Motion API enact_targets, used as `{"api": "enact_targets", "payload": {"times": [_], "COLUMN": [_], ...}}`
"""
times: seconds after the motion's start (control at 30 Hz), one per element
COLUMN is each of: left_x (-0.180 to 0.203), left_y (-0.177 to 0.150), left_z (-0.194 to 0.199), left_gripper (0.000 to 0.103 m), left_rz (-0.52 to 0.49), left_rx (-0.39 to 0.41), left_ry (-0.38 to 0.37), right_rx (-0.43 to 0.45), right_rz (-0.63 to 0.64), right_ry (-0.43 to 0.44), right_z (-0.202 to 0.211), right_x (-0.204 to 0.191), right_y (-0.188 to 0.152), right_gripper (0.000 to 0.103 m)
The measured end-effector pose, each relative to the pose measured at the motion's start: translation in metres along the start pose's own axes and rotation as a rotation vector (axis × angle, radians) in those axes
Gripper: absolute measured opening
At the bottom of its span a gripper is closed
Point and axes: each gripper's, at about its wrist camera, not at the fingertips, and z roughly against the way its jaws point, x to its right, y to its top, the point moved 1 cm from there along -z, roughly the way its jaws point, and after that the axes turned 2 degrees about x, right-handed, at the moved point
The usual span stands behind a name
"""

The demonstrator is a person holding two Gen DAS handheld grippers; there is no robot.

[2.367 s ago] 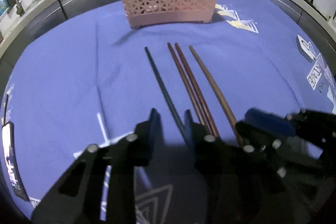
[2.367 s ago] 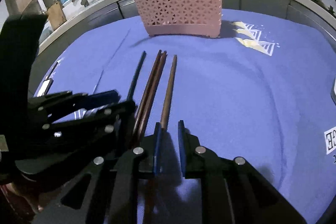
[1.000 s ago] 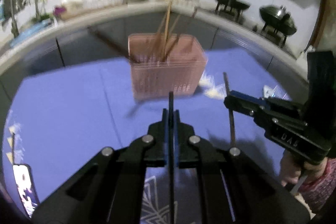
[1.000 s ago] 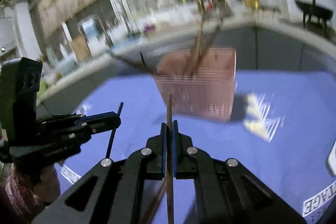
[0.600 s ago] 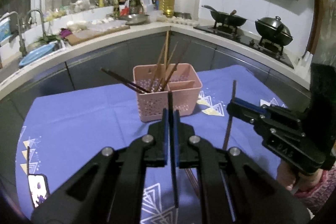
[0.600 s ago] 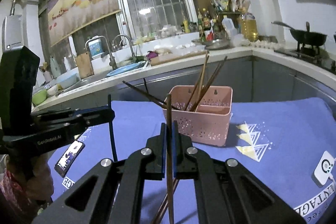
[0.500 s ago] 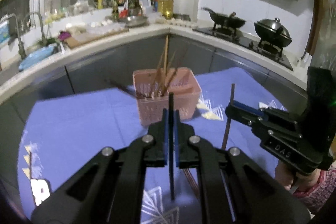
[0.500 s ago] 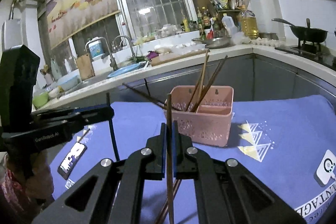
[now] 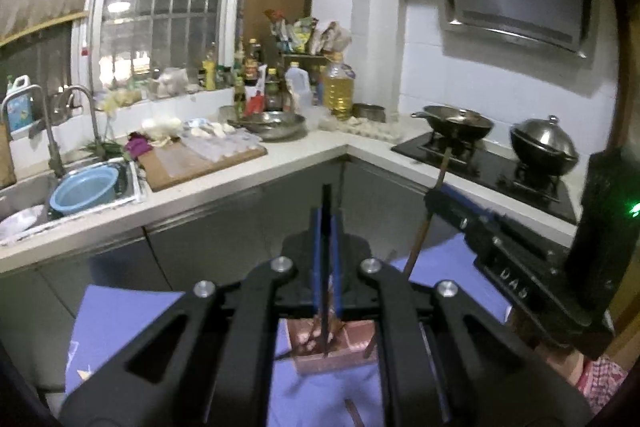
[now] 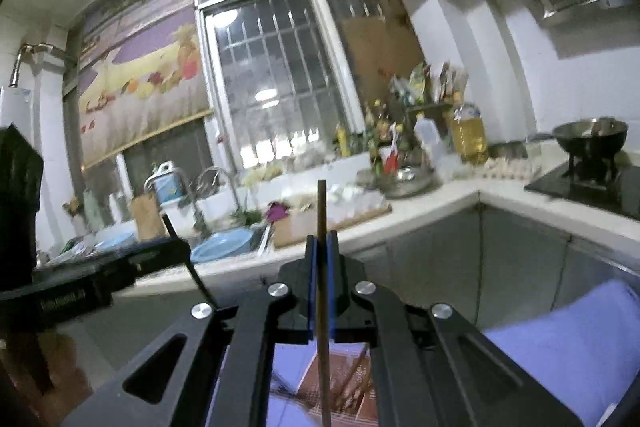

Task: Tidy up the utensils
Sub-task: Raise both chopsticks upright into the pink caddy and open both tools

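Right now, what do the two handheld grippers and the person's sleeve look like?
Both the left gripper and the right gripper are matte black linkage frames with silver rivets and blue pads on narrow fingers. The right one's body carries pale lettering and a green light. A patterned pink-red sleeve shows at that wrist.

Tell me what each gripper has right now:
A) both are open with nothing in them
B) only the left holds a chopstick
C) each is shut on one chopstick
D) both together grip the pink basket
C: the left gripper is shut on a dark chopstick, the right gripper on a brown chopstick, above the pink utensil basket.
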Motion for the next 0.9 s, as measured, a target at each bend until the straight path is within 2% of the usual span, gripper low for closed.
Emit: {"api": "enact_targets", "payload": {"times": [0.1, 0.2, 0.4, 0.63, 0.77, 0.9], "left_x": [-0.003, -0.006, -0.007, -0.007, -0.005, -0.001], "left_y": [-0.004, -0.014, -0.034, -0.022, -0.010, -0.008], "left_z": [-0.027, -0.049, -0.076, -0.073, -0.061, -0.059], "left_gripper": [0.004, 0.004, 0.004, 0.004, 0.004, 0.004], "left_rz": [0.004, -0.002, 0.004, 0.017, 0.013, -0.001], "left_rx": [-0.029, -0.031, -0.098, -0.075, -0.039, -0.032], "left_ry": [0.005, 0.026, -0.002, -0.009, -0.016, -0.019], "right_rx": [0.001, -0.043, -0.122, -0.165, -0.256, -0.298], "right_rz": [0.032, 0.026, -0.009, -0.017, -0.015, -0.051], "right_ry": [-0.031, -0.042, -0.046, -0.029, -0.017, -0.013], "right_z": [-0.024, -0.042, -0.056, -0.060, -0.067, -0.067], "right_x": [0.005, 0.015, 0.029, 0.025, 0.022, 0.026], "right_y": [-0.007, -0.026, -0.060, -0.069, -0.091, -0.109], "right_gripper": [0.005, 0.005, 0.005, 0.005, 0.005, 0.007]}}
